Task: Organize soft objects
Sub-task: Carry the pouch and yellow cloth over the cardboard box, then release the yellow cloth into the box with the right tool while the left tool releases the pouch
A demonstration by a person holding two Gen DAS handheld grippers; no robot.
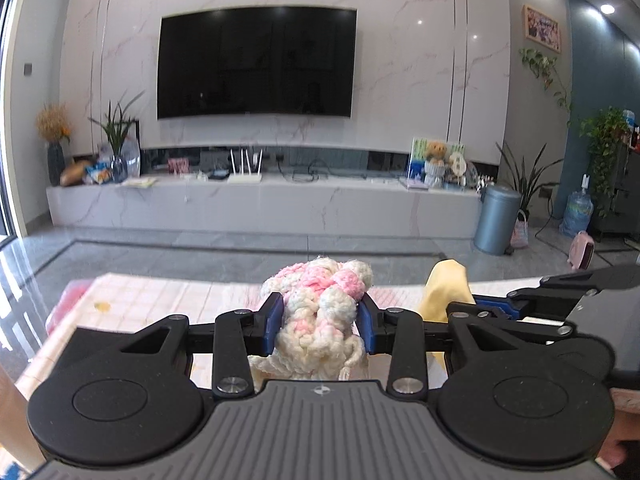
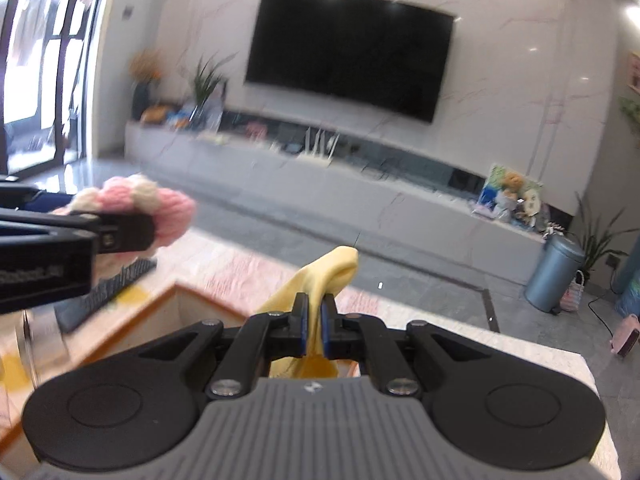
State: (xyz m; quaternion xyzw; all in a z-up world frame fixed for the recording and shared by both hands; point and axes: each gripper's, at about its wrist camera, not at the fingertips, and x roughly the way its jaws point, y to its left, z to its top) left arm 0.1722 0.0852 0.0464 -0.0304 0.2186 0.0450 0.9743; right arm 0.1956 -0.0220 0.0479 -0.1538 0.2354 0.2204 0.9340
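My left gripper (image 1: pixel 320 322) is shut on a chunky pink and white knitted piece (image 1: pixel 324 296), held up above the table; its tail hangs down between the fingers. My right gripper (image 2: pixel 315 326) is shut on a yellow cloth (image 2: pixel 324 276), held above an open wooden box (image 2: pixel 168 304). The right gripper also shows in the left wrist view (image 1: pixel 496 308) at the right with the yellow cloth (image 1: pixel 444 292). The left gripper shows in the right wrist view (image 2: pixel 120 236) at the left, with the knitted piece (image 2: pixel 160 208).
A pink checked cloth (image 1: pixel 160 300) covers the marble table (image 2: pixel 552 360). A dark ribbed object (image 2: pixel 104 292) lies left of the box. Beyond the table are grey floor, a TV wall unit (image 1: pixel 260 204), a blue bin (image 1: pixel 498 218) and plants.
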